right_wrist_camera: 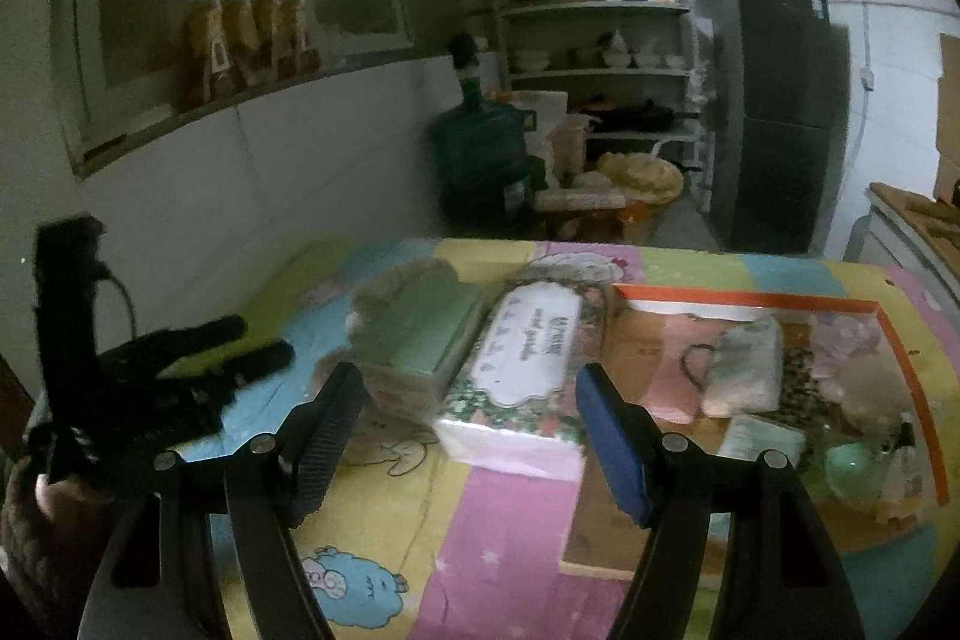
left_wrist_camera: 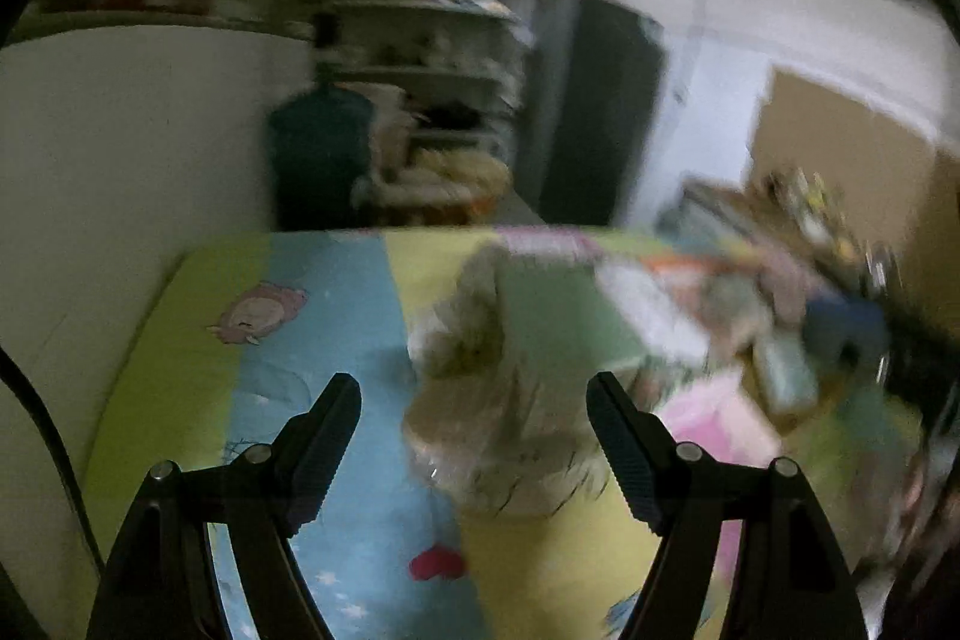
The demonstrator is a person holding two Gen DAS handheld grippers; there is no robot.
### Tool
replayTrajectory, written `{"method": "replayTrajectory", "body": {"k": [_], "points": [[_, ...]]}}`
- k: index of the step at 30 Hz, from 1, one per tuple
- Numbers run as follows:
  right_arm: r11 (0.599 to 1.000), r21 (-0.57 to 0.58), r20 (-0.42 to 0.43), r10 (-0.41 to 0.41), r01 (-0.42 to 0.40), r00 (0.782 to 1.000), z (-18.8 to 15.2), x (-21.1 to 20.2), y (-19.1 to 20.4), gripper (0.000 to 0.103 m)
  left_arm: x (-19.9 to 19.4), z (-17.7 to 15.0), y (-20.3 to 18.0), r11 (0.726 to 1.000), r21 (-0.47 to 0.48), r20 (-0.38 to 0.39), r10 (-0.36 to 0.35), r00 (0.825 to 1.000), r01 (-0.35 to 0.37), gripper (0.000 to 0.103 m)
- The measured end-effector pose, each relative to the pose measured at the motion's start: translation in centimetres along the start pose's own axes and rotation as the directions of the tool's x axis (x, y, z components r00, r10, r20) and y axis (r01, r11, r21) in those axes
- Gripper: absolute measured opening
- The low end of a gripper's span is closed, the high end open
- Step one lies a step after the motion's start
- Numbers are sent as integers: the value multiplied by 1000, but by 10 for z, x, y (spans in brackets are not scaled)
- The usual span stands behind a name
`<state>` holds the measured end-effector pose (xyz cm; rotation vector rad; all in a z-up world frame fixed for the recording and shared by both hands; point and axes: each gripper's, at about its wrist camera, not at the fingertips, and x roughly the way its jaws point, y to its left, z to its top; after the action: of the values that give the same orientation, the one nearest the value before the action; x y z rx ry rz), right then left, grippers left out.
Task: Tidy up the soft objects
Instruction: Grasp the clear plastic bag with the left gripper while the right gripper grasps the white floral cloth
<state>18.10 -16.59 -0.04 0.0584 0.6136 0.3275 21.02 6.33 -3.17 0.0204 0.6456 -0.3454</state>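
A surface covered by a pastel patchwork cartoon cloth is seen against a white wall. On it are laid a green tissue pack, a floral tissue pack touching it, and just beside that an orange-rimmed cardboard tray filled with small soft items.

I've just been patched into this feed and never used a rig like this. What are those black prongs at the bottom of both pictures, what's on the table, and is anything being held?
A person holds a two-finger gripper in each hand, each with a camera looking along its fingers. The left gripper and right gripper are both open and empty. On the patchwork cartoon cloth lie a green tissue pack, a floral tissue pack, and an orange-rimmed box of small items. The left view is blurred.
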Motion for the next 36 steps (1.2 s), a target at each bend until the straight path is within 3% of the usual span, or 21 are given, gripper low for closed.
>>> {"method": "replayTrajectory", "body": {"k": [5,9,16,18,21,22,23,26,28,33,36], "points": [[1000,-11,-21,7,-7,1000,-1,13,8,75,21,-14,3,990,138,-68,-7,998,16,77],[1000,-19,-37,10,-10,999,-2,19,10,75,37,-11,5,987,146,-99,-47,994,61,77],[1000,-28,-47,9,-10,999,3,29,13,75,72,-10,7,984,159,-208,-48,977,83,77],[999,-36,-50,12,-14,999,5,32,14,75,79,-12,6,981,162,-236,-64,970,105,74],[998,-51,-56,24,-27,998,10,39,19,75,86,-16,7,979,154,-271,-88,958,134,55],[998,-56,-58,31,-34,998,13,42,22,75,86,-16,7,980,149,-270,-87,959,131,46],[997,-62,-61,37,-41,997,15,45,25,75,84,-15,10,982,135,-257,-91,962,129,44],[994,-83,-73,63,-69,995,24,58,35,75,78,-13,22,982,57,-229,-162,960,179,43],[991,-98,-85,79,-87,993,29,68,40,75,74,-13,27,984,29,-217,-168,962,178,42],[982,-127,-147,121,-140,982,52,109,53,75,53,-18,43,993,-60,-155,-112,982,104,42],[976,-176,-211,92,-131,973,66,142,60,75,34,-23,51,989,-132,-98,-74,992,61,42]]}}
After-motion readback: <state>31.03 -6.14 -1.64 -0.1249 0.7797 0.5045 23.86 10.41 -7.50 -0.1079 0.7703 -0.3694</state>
